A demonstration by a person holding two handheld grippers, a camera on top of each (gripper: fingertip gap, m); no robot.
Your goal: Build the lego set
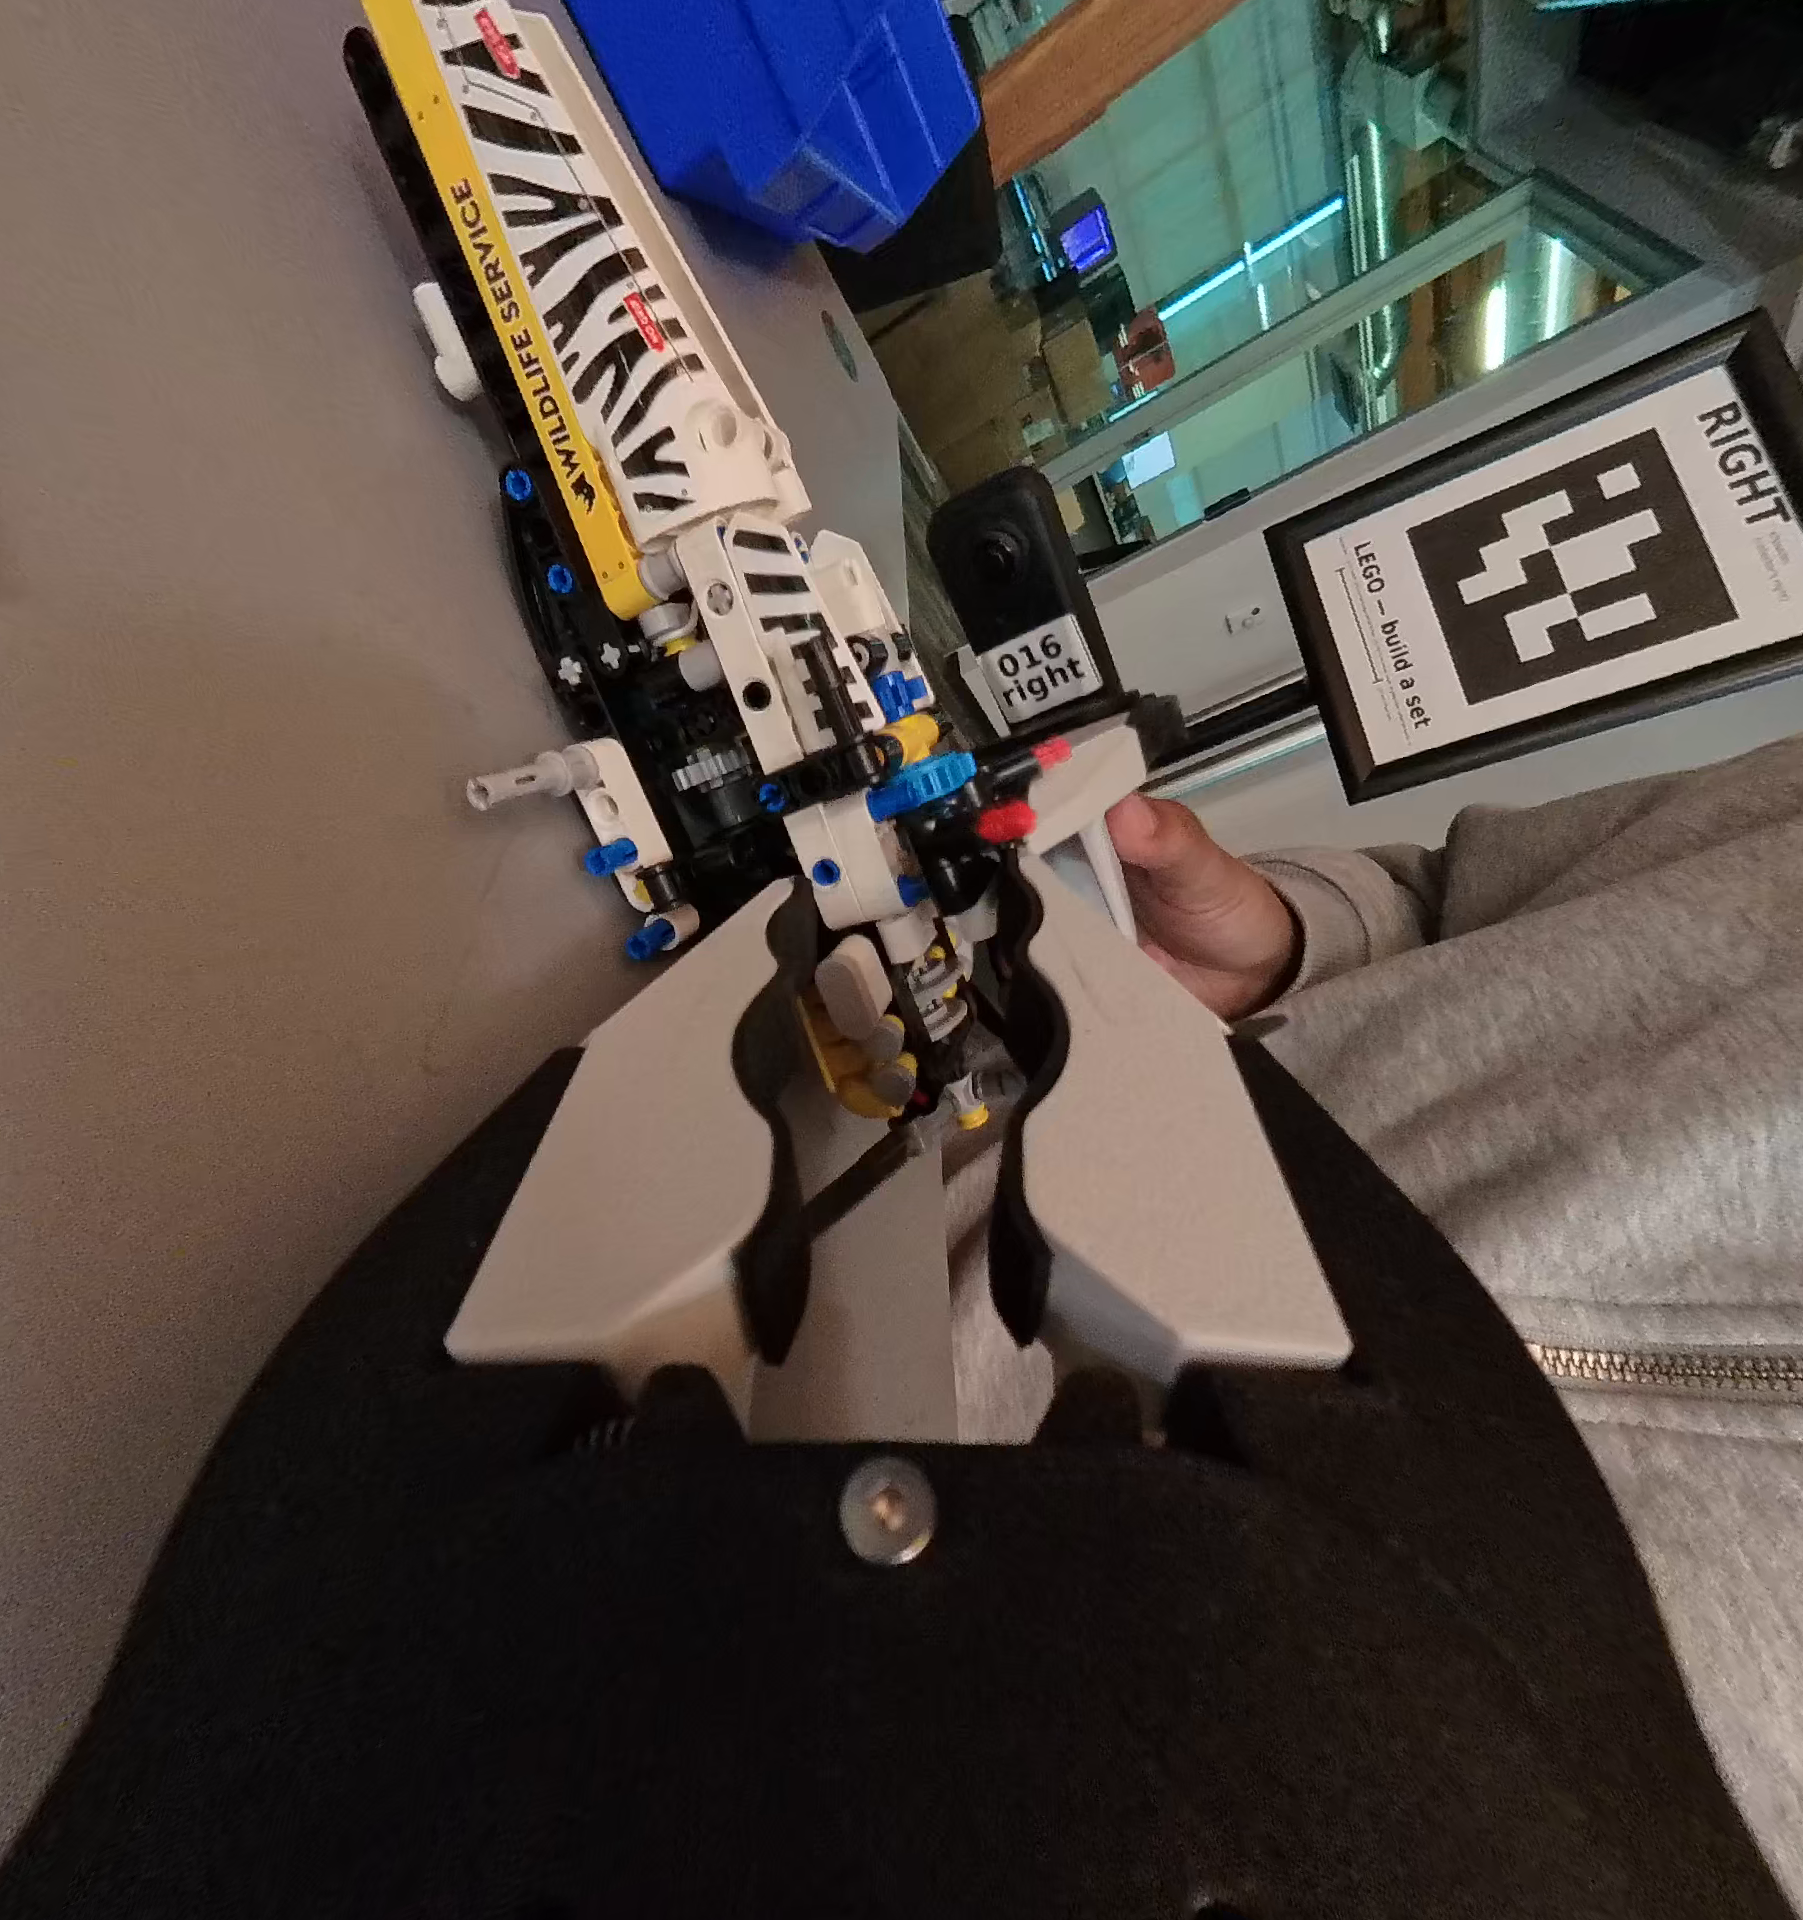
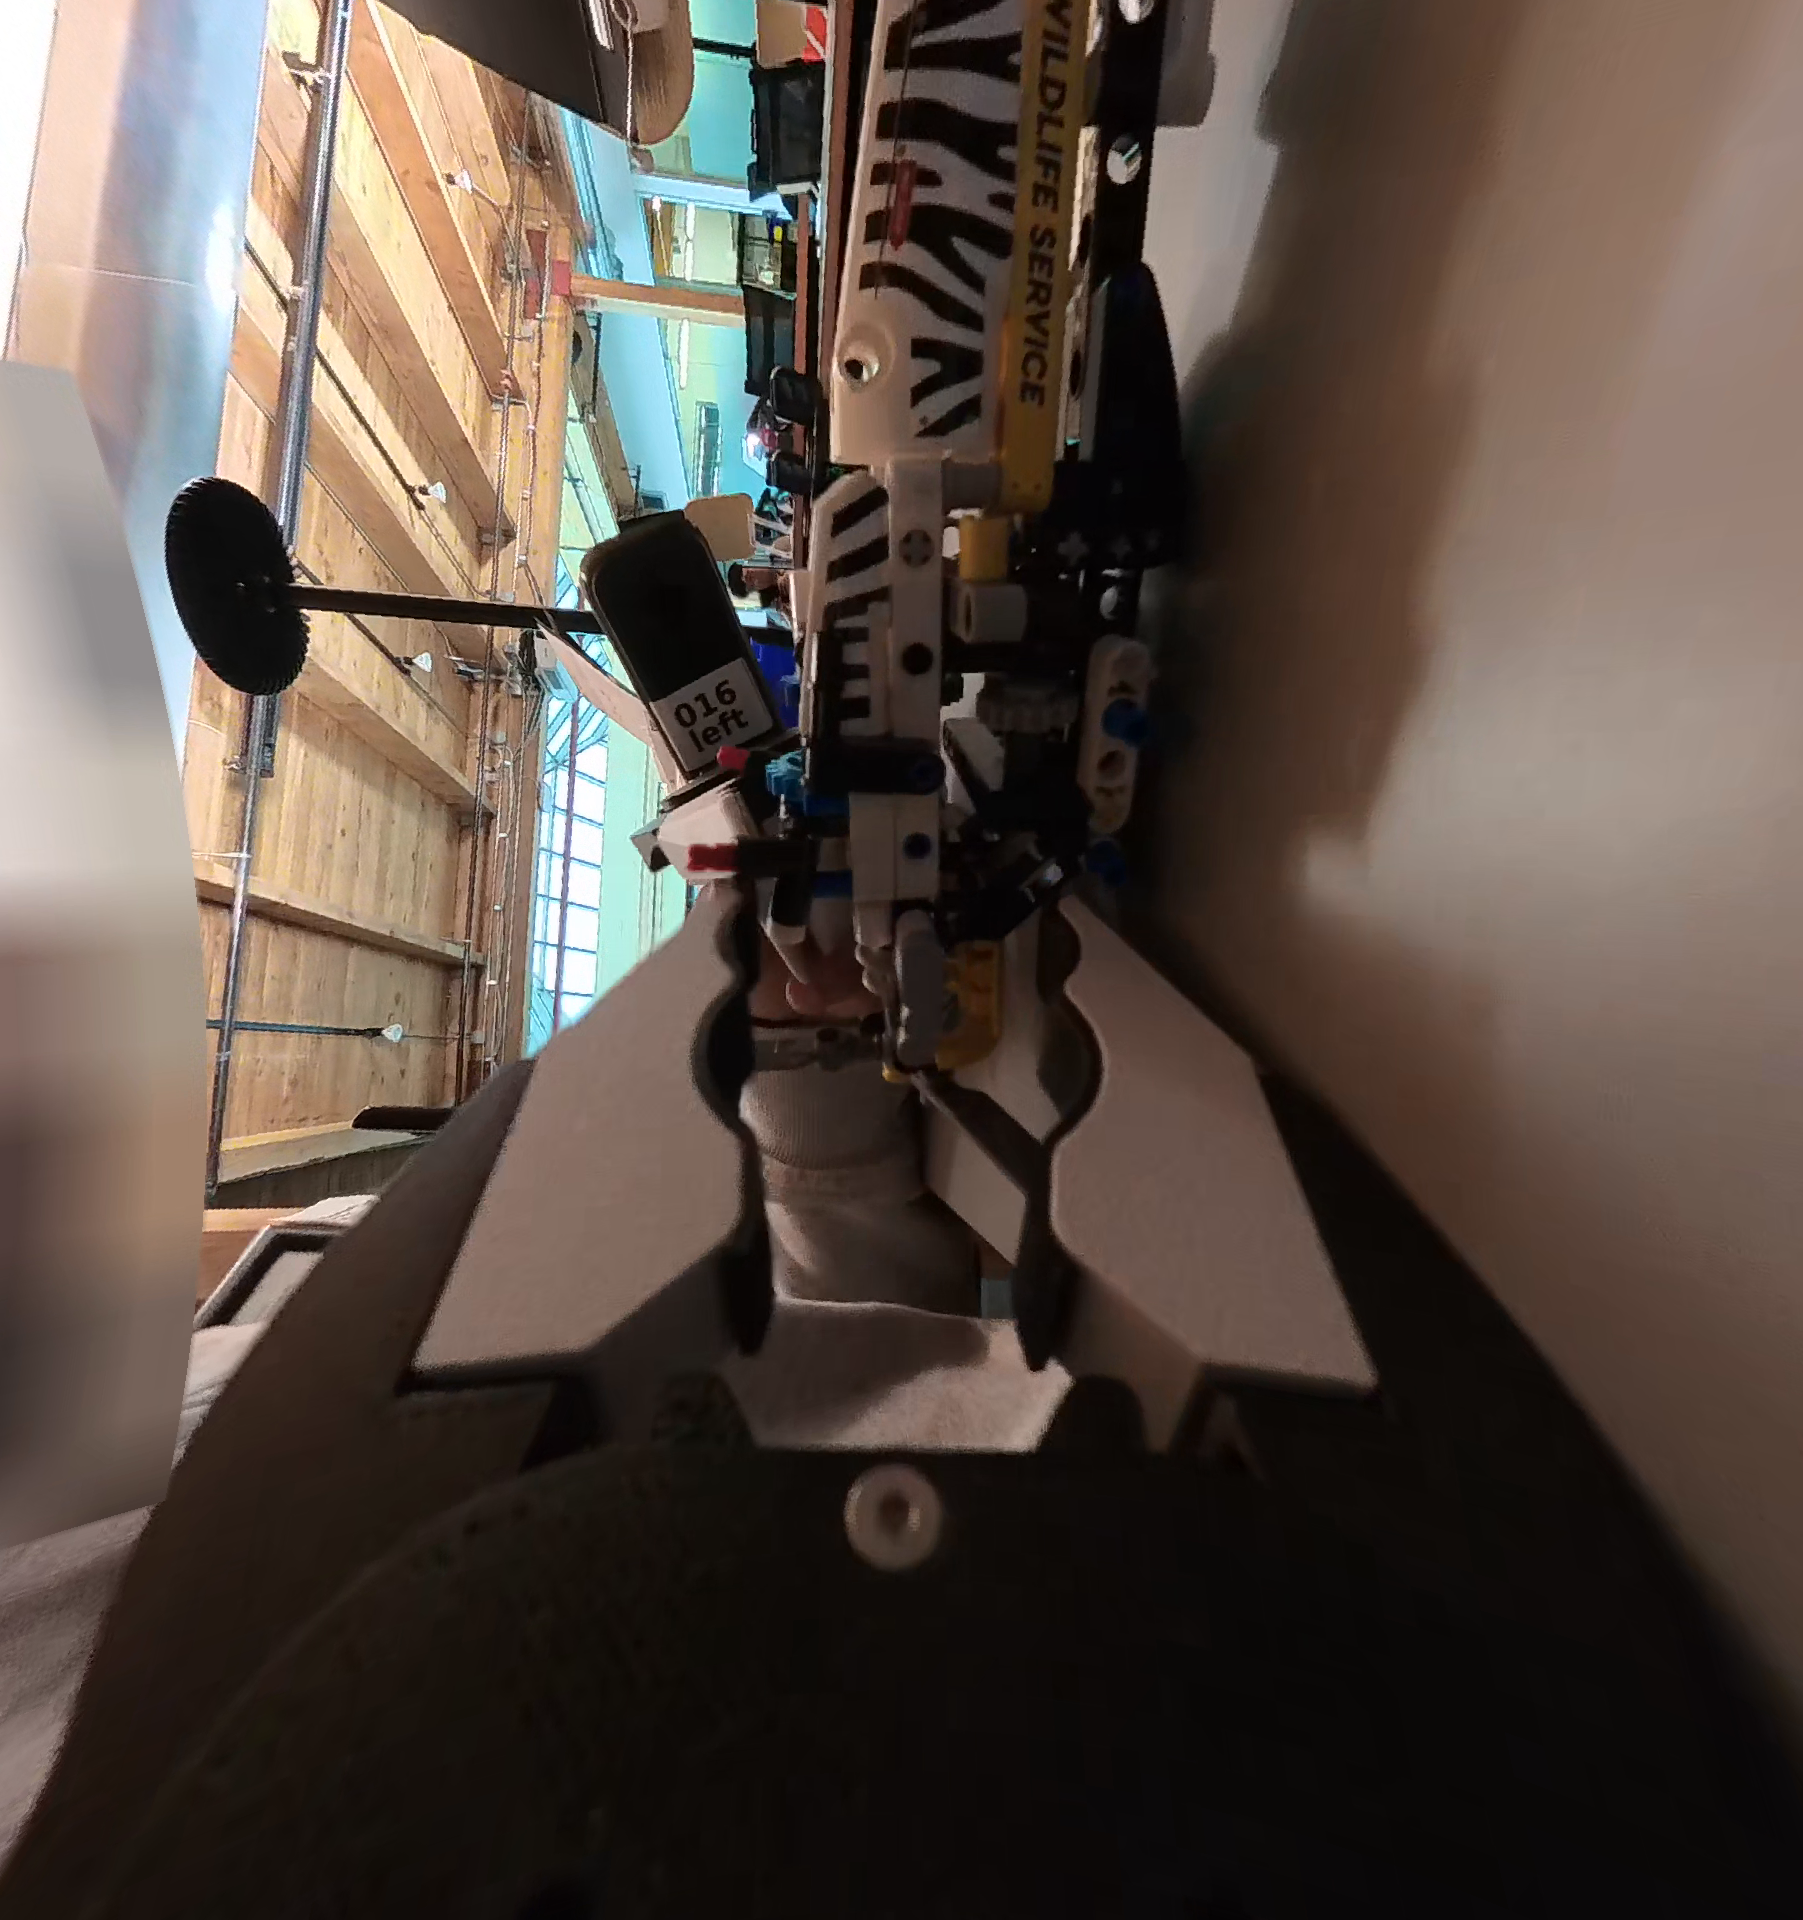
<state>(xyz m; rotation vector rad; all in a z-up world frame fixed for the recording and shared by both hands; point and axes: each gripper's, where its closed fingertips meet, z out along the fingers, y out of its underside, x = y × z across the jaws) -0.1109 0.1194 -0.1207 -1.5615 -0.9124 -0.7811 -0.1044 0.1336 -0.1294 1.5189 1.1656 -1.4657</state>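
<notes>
The lego model (image 1: 606, 343) is a long white, yellow and black vehicle with zebra stripes, lying along the grey table (image 1: 149, 727). My left gripper (image 1: 907, 914) is shut on its near end, with white beams and grey and yellow pieces between the pads. In the right wrist view the model (image 2: 928, 312) runs away from me, and my right gripper (image 2: 902, 920) stands with jaws apart around the same end. The model sits against its right finger (image 2: 1136, 1091), and a hand shows through the gap by its left finger. The right gripper also shows in the left wrist view (image 1: 1068, 774), by the red pins.
A blue bin (image 1: 793, 114) stands on the table beyond the model. A black-framed sign with a marker (image 1: 1572, 571) stands at the right. A person's hand (image 1: 1188, 914) and grey sleeve (image 1: 1603, 1039) are close by. The left gripper's camera (image 2: 689, 644) is beside the model.
</notes>
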